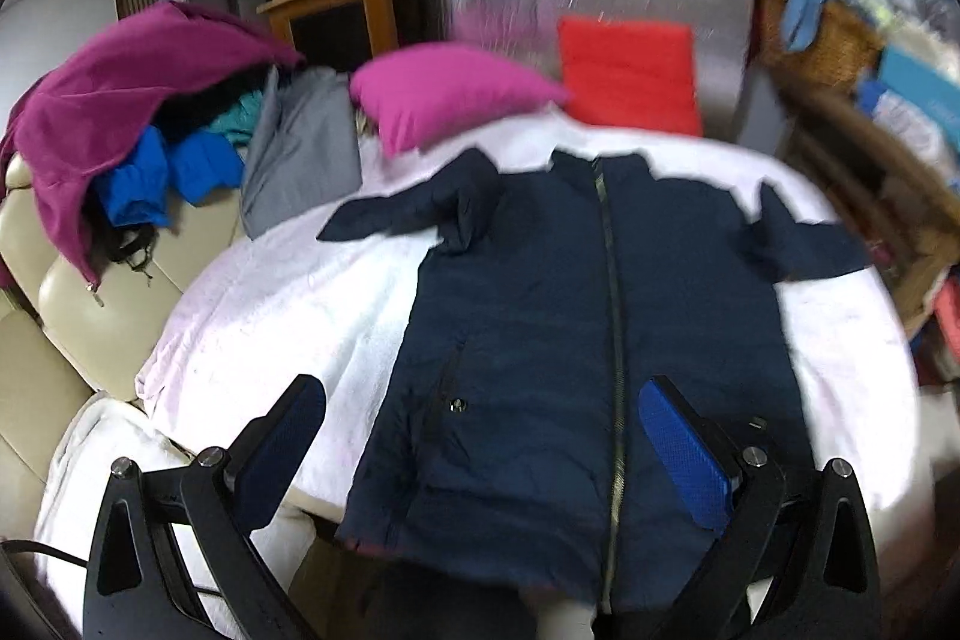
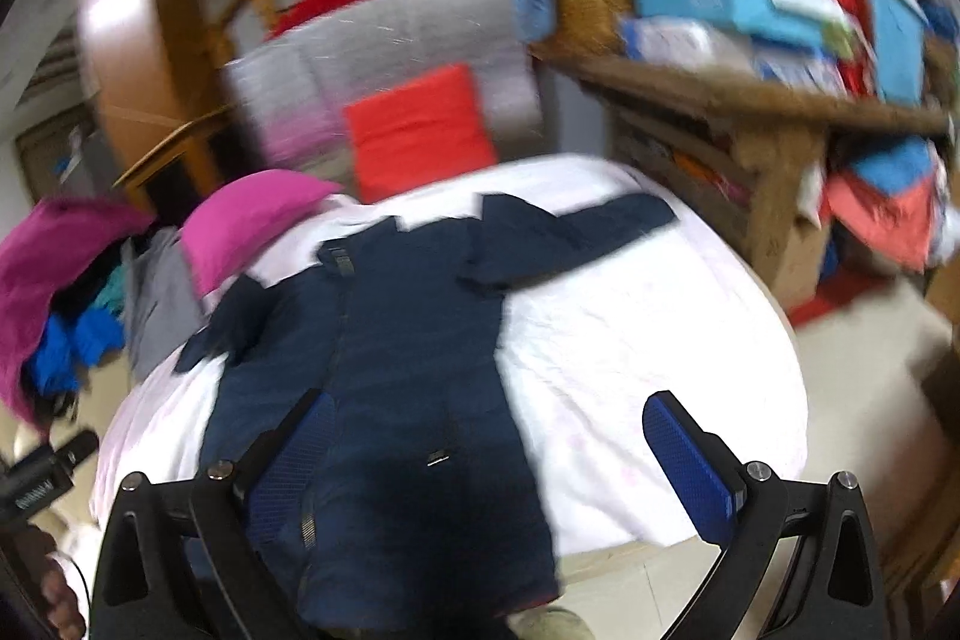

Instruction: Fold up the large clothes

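A navy zip-up jacket [image 1: 540, 316] lies flat, front up, on a white-covered round table [image 1: 282, 304], sleeves spread to both sides and hem hanging over the near edge. My left gripper [image 1: 480, 436] is open above the jacket's lower part, holding nothing. In the right wrist view the jacket [image 2: 396, 340] lies on the white cover [image 2: 648, 328]. My right gripper [image 2: 489, 454] is open above the jacket's lower right side, holding nothing. Both views are motion-blurred.
A pile of clothes [image 1: 132, 118], purple, blue and grey, lies on a cream sofa [image 1: 90, 304] at left. A pink pillow [image 1: 444, 91] and a red cushion [image 1: 630, 70] sit behind the table. A cluttered wooden shelf [image 2: 750, 100] stands at right.
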`<state>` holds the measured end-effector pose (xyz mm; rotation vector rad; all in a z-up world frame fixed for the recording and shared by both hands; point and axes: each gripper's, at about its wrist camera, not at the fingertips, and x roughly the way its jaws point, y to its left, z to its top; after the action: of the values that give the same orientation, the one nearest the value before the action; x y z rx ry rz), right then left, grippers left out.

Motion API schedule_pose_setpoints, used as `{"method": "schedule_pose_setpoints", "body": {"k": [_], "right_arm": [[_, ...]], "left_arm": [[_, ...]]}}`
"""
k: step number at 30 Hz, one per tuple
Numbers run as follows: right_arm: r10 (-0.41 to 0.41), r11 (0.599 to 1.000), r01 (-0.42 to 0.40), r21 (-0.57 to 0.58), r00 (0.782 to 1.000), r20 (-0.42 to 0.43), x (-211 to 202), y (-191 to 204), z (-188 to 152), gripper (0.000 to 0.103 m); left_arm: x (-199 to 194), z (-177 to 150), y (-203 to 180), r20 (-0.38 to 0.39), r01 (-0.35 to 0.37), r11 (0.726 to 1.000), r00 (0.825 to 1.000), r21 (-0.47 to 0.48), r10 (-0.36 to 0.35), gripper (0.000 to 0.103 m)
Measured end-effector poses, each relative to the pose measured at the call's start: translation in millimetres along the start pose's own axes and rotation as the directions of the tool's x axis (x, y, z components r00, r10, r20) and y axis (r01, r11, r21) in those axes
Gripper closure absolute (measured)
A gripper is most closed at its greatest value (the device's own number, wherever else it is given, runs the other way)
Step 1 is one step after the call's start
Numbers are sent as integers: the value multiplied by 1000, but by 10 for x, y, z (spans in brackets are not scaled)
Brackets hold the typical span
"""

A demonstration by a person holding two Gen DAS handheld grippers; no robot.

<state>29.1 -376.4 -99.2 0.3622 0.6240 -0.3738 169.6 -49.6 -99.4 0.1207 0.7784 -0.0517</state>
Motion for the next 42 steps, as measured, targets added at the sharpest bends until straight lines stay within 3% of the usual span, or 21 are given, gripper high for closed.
{"method": "schedule_pose_setpoints", "body": {"k": [6,12,16,18,22,25,29,31,32,33,36,42], "right_arm": [[78,974,-55,218,992,-98,918,-809,357,0],[185,914,-148,377,981,-64,1909,-1264,794,2],[205,847,-158,508,978,-37,2657,-1642,1004,7],[214,796,-150,587,976,-40,3066,-1879,1071,17],[198,726,-100,680,978,-67,3652,-2188,1152,27],[187,680,-90,728,981,-54,3967,-2306,1181,29],[116,723,-42,690,991,-60,4195,-2251,1390,33],[75,746,2,665,993,-88,4270,-2225,1436,60],[51,758,36,651,992,-114,4295,-2207,1426,80],[33,765,56,641,992,-126,4342,-2204,1437,85],[21,776,26,630,998,-67,4190,-2152,1456,93],[78,850,-92,519,996,49,3640,-1653,1725,95]], "left_arm": [[883,264,-354,-71,-37,999,997,-10,36,0],[1610,445,-681,-61,-44,998,997,-35,42,0],[2136,508,-851,-108,-49,999,993,-17,47,0],[2368,493,-888,-144,-44,999,989,-24,40,0],[2642,453,-948,-213,-34,999,977,5,35,0],[2678,490,-941,-204,-33,999,978,10,35,0],[2759,494,-911,-232,-19,1000,973,-4,18,0],[2836,469,-908,-263,-8,1000,965,-23,2,0],[2852,457,-895,-265,-6,999,964,-32,-3,0],[2864,452,-888,-265,-2,999,964,-43,-10,0],[2885,437,-867,-261,13,998,965,-61,-28,0],[2918,414,-819,-294,33,996,954,-82,-55,0]]}}
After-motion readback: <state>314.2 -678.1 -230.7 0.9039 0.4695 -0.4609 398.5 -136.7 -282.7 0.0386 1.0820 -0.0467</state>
